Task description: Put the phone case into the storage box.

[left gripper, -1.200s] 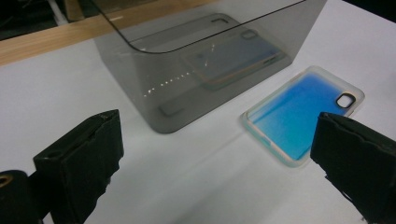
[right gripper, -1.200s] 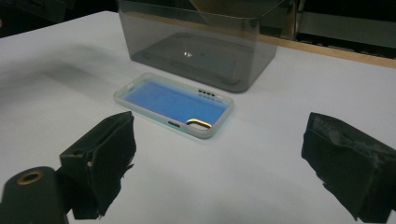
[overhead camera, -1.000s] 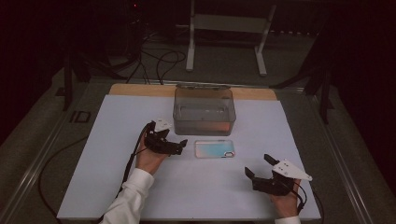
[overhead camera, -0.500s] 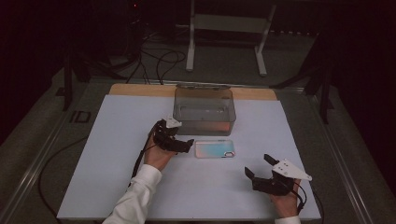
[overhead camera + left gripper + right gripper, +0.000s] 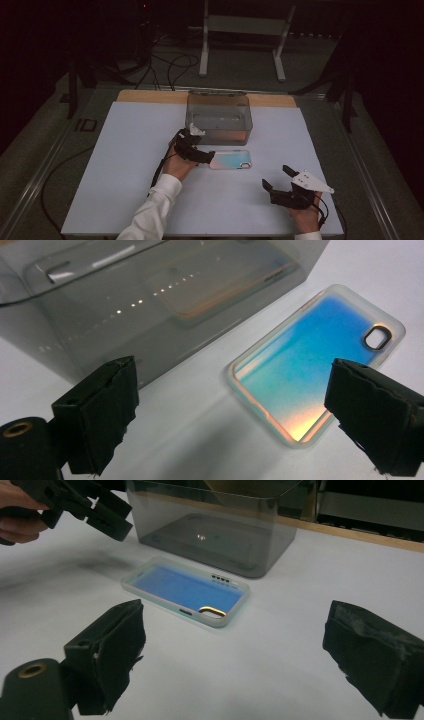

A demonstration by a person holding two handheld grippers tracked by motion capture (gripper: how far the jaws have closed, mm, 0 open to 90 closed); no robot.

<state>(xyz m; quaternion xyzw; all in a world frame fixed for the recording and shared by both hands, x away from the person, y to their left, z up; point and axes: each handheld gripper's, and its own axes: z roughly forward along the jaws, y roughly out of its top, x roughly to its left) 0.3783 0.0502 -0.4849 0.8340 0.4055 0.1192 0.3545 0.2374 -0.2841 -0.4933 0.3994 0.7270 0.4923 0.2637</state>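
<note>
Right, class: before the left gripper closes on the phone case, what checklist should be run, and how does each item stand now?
1. Left gripper jaws open: ok.
2. Phone case lying flat on the white table sheet: ok.
3. Case edge between the left jaws: not ok in the left gripper view; the case sits mostly towards one jaw.
4. Clear plastic box apart from the case: ok, a gap shows.
5. Right gripper out of the way, open: ok.
6. Jaw height over the table: cannot tell.

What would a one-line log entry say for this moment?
left gripper: open, at phone case | right gripper: open, apart | clear bin: behind case
</note>
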